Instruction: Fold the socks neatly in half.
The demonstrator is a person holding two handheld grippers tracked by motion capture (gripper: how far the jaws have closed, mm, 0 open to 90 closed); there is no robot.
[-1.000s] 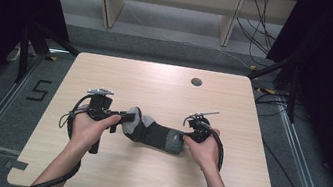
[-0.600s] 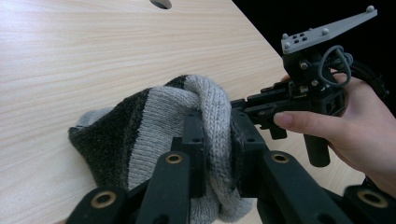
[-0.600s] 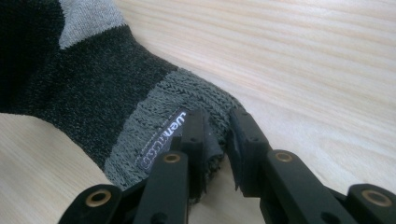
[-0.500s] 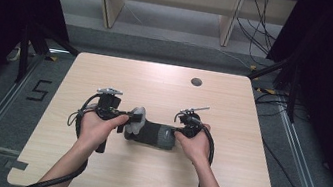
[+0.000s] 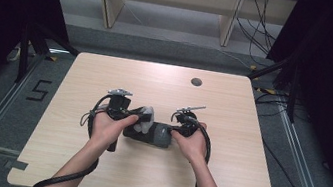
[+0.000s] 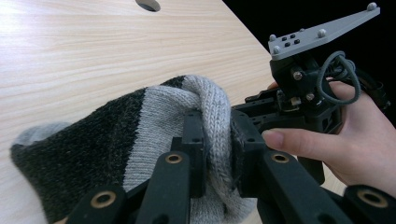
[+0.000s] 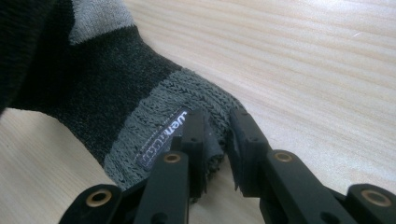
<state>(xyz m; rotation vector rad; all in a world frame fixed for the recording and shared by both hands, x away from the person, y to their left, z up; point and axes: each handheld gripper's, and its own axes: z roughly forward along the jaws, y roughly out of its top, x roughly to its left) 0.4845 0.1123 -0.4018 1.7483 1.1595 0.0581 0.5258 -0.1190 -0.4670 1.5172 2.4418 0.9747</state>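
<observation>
A dark grey sock [image 5: 155, 133] with light grey bands lies bunched on the wooden table [image 5: 222, 173] between both hands. My left gripper [image 5: 140, 118] is shut on its pale grey end [image 6: 210, 107], the knit squeezed between the jaws [image 6: 217, 140]. The right gripper [image 5: 173, 131] is shut on the green-grey cuff [image 7: 159, 116], close to a small sewn label [image 7: 163, 135]; the jaw tips [image 7: 217, 135] pinch the cuff's edge. In the left gripper view, the right gripper [image 6: 299, 107] and its hand sit just beyond the sock.
A round cable hole [image 5: 196, 82] is in the tabletop at the far right. Bare wood surrounds the hands on all sides. Beyond the table stand shelf legs [image 5: 110, 3], and loose cables [image 5: 261, 22] lie on the floor.
Both hands have come closer together and moved slightly away from the person. The sock between them has gone from stretched out to bunched up.
</observation>
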